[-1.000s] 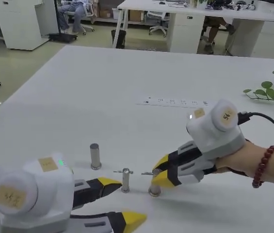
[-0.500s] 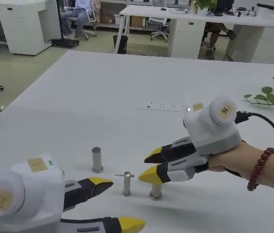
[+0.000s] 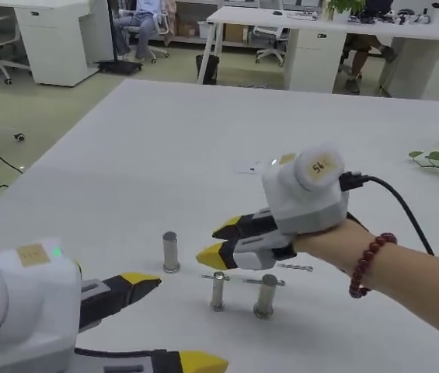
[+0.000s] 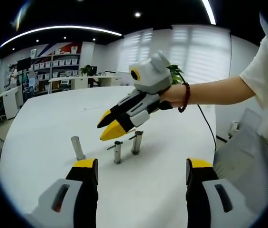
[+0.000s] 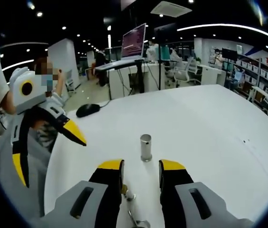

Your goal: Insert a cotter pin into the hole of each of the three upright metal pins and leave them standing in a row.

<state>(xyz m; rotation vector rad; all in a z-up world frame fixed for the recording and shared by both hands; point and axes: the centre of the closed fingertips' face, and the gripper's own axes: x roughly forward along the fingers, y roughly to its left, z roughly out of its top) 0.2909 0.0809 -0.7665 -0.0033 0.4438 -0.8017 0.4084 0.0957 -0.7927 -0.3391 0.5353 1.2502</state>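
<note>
Holds the right tool (image 3: pixel 213 242) just above the middle metal pin (image 3: pixel 217 291), jaws slightly parted and empty. Poises the left tool (image 3: pixel 176 322) near and in front of that pin, jaws spread wide. Shows cotter pins (image 3: pixel 207 277) through that pin and its right neighbour (image 3: pixel 265 295), the left neighbour (image 3: pixel 171 251) bare. Sets all on a white tabletop (image 3: pixel 126 171) in an open office of desks (image 3: pixel 312 62).

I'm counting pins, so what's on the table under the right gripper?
Under the right gripper stand two upright metal pins, each with a cotter pin through its top. A loose thin pin lies beneath the hand, one end covered by the gripper.
</note>
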